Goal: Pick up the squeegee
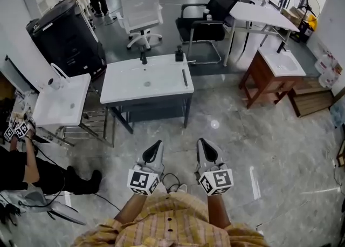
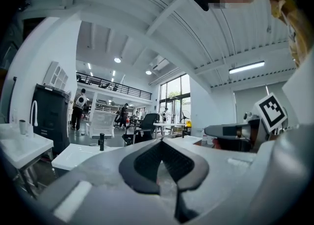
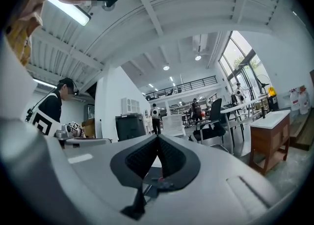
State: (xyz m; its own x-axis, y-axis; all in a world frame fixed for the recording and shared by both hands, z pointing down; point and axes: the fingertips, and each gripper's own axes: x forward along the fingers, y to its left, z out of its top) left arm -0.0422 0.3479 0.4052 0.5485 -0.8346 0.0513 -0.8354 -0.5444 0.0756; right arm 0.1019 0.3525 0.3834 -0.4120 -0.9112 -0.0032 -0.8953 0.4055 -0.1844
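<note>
I'm at the approach step, with nothing picked up yet. My left gripper (image 1: 156,145) and right gripper (image 1: 204,143) both point level with their jaws pressed together and nothing between them. The thin dark bar I take for the squeegee (image 1: 184,77) lies along the 3 o'clock edge of the white worktop (image 1: 129,87), well apart from both grippers, at about 12 o'clock from them. Next I'd judge I must walk forward, spread the right gripper's jaws and line up over the bar. It is too small to tell handle from blade. Neither gripper view shows it, since their own bodies cover the lower field.
</note>
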